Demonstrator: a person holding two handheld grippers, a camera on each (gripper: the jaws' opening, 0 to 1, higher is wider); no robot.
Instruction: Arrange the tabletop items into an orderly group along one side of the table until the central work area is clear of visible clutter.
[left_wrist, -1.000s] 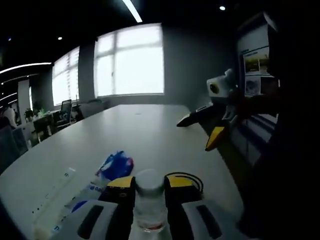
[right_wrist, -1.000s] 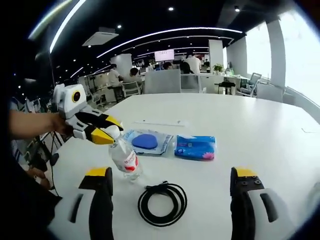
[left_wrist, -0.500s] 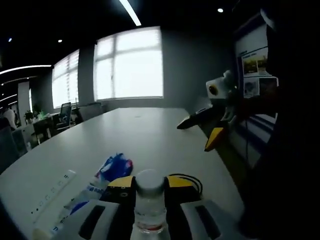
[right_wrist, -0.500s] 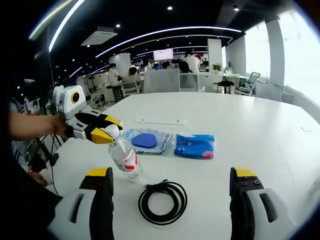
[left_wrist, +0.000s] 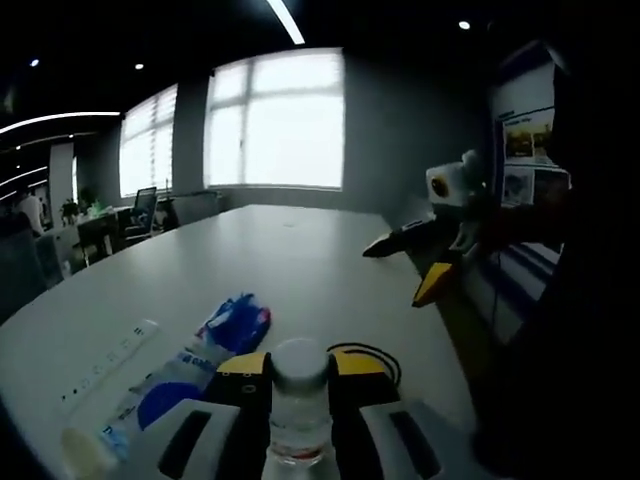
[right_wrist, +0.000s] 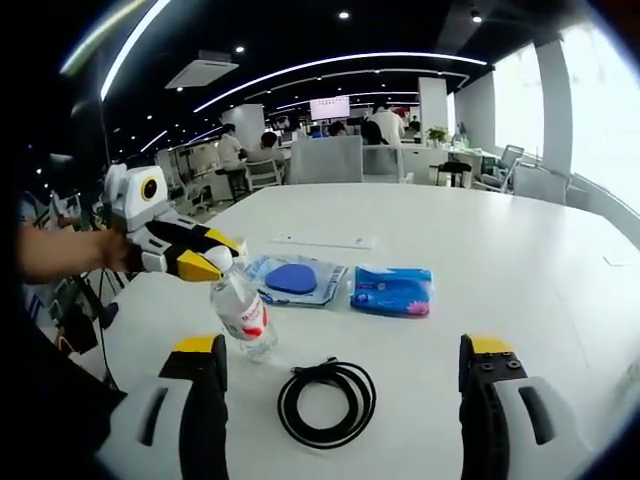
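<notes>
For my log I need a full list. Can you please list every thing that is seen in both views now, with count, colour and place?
bottle: 1, clear with red label, tilted, neck in the left gripper's jaws
cable: 1, black, coiled, on the table nearest the right gripper
pouch: 1, clear with a blue round thing inside, behind the bottle
tissue pack: 1, blue, beside the pouch
power strip: 1, white, farther back
table: 1, white
chairs and people: several, far background
left gripper: 1, white with yellow and black jaws, shut on the bottle
right gripper: 1, same colours, jaws wide apart
</notes>
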